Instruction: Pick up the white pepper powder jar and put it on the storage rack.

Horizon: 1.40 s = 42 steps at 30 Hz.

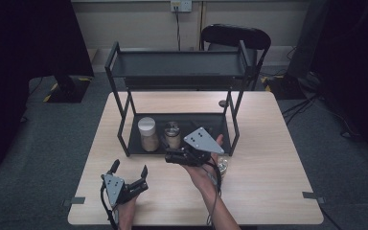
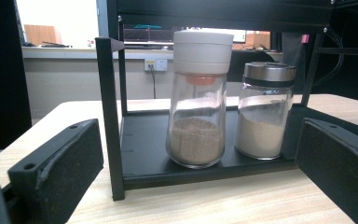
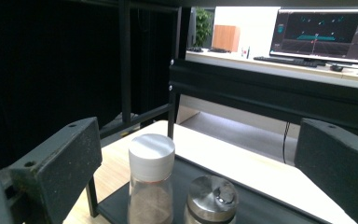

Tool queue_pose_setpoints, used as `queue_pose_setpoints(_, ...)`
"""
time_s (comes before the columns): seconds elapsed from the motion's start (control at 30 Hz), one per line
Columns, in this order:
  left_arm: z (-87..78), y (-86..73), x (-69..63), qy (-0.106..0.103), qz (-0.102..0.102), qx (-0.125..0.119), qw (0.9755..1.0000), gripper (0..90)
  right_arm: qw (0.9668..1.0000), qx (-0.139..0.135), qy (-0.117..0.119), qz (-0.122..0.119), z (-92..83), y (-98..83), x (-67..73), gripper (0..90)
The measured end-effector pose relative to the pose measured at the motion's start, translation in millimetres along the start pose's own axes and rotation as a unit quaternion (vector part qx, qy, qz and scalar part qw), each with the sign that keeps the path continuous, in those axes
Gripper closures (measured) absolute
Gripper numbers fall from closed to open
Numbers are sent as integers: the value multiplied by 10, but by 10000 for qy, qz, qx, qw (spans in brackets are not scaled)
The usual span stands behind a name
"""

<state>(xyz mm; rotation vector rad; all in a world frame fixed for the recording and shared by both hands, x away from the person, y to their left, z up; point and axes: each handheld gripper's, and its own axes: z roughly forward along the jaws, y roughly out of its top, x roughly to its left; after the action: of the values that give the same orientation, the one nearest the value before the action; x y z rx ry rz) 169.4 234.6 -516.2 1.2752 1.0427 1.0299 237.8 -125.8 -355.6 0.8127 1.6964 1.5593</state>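
A black two-tier rack (image 1: 124, 136) stands on the wooden table (image 1: 268, 158). On its lower shelf (image 2: 144, 140) stand two glass jars. One is a white-lidded jar (image 1: 147, 134) (image 2: 198, 98) (image 3: 151, 156) of brown powder. To its right is a metal-lidded jar (image 1: 172, 134) (image 2: 265, 112) (image 3: 213, 198) of pale powder. My left gripper (image 1: 130, 168) (image 2: 198, 140) is open, low on the table in front of the rack, facing both jars. My right gripper (image 1: 171, 156) (image 3: 198, 140) is open at the shelf's front edge, above the jars and holding nothing.
A small glass jar (image 1: 223, 164) sits on the table just right of the right hand. The rack's upper shelf (image 1: 177, 64) overhangs the jars. A black chair (image 1: 235, 36) stands behind the table. A dark stand base (image 1: 67, 88) is on the floor at the far left.
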Motion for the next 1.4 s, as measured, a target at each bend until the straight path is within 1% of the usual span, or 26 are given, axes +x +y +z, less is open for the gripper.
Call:
queue_pose_setpoints(0.07, 1, 0, -1, 1, 4, 1, 10000, 1, 10000, -33, -51, -5, -43, 4, -15, 0)
queue_pose_setpoints(0.13, 1, 0, -4, 10, 0, -1, 10000, 2, 9999, -133, -82, 33, -87, -15, -37, 0)
queue_pose_setpoints(0.4, 2, 1, -5, 16, 6, 4, 10000, 1, 9999, -76, -125, 13, -199, -4, -126, 0)
queue_pose_setpoints(0.6, 3, 3, -5, 13, 11, 8, 10000, 1, 9997, -90, -227, 49, -294, -41, -185, 0)
queue_pose_setpoints(0.8, 4, 6, -8, 13, 32, 20, 10000, 1, 9993, -118, -342, 26, -394, -92, -252, 0)
queue_pose_setpoints(0.87, 3, 4, -7, 18, 14, 13, 10000, 1, 9989, -203, -416, 61, -432, -133, -271, 0)
queue_pose_setpoints(1.07, 5, 7, -8, 16, 21, 21, 10000, 2, 9983, -171, -542, 161, -546, -181, -370, 0)
queue_pose_setpoints(1.23, 5, 6, -10, 17, 26, 19, 10000, 2, 9974, -138, -667, 250, -624, -236, -406, 0)
queue_pose_setpoints(1.4, 5, 6, -9, 15, 26, 20, 10000, 2, 9968, -81, -747, 285, -688, -308, -418, 0)
